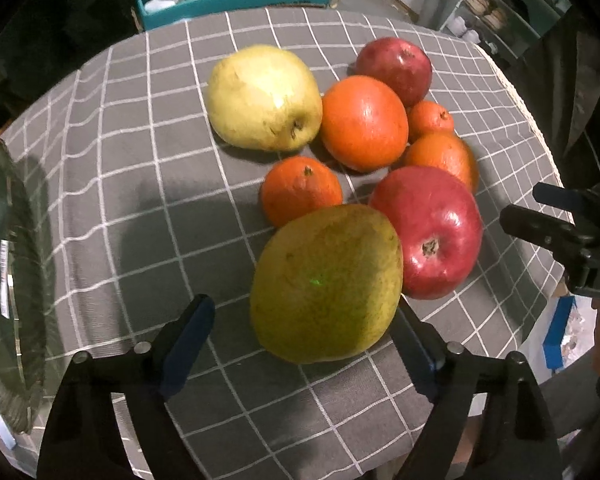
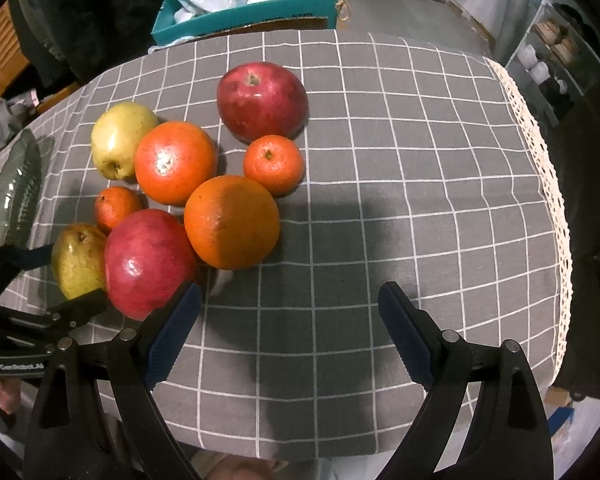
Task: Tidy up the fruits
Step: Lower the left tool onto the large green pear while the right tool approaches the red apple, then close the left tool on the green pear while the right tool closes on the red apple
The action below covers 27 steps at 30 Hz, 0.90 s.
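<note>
A cluster of fruit lies on the grey checked tablecloth (image 1: 140,208). A green-yellow pear (image 1: 326,284) sits between the open jaws of my left gripper (image 1: 304,332), without clear contact; it also shows in the right wrist view (image 2: 76,260). Beside it are a red apple (image 1: 432,232), a mandarin (image 1: 300,190), a big orange (image 1: 364,122), a yellow pear (image 1: 264,96), a far red apple (image 1: 394,68) and two more oranges. My right gripper (image 2: 290,308) is open and empty, just right of the near red apple (image 2: 148,260) and below an orange (image 2: 232,222).
A ribbed glass plate (image 1: 8,280) lies at the table's left edge. A teal box (image 1: 236,0) with plastic bags stands behind the table. A lace trim (image 2: 552,200) marks the right edge. Shelves stand at the far right.
</note>
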Tool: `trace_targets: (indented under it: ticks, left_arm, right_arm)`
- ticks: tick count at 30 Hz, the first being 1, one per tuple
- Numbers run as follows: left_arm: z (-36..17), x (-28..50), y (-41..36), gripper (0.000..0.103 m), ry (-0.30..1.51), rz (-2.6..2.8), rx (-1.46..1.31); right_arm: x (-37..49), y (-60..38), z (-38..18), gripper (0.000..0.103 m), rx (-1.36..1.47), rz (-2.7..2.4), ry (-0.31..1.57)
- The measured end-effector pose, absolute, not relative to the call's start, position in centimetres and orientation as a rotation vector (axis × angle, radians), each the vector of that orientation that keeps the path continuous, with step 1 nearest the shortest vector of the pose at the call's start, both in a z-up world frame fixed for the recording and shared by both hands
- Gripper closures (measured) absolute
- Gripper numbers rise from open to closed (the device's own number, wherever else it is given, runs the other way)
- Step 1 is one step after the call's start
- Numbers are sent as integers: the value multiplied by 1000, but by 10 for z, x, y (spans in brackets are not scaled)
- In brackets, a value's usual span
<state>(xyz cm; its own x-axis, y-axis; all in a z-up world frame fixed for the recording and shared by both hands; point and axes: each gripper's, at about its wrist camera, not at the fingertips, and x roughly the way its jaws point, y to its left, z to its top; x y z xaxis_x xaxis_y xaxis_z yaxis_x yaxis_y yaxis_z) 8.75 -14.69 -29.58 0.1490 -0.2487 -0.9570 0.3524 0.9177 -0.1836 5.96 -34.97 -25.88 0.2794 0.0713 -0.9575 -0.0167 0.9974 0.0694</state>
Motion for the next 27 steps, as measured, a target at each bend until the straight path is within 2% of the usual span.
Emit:
trace_targets:
  ticks: [16, 18, 19, 27]
  left_arm:
    - [-295, 92, -155, 21, 1334, -408, 117]
    - [-294, 92, -155, 32, 1335, -432, 96]
    - [-294, 91, -155, 34, 1336, -445, 85]
    - [-293, 87, -142, 35, 1327, -397, 91]
  right_arm:
    - [56, -339, -255, 13, 38, 82, 1269]
    - [55, -339, -255, 13, 43, 84, 1268]
    - [55, -339, -256, 13, 49, 87, 1269]
    - [54, -319, -252, 13, 51, 162, 1258]
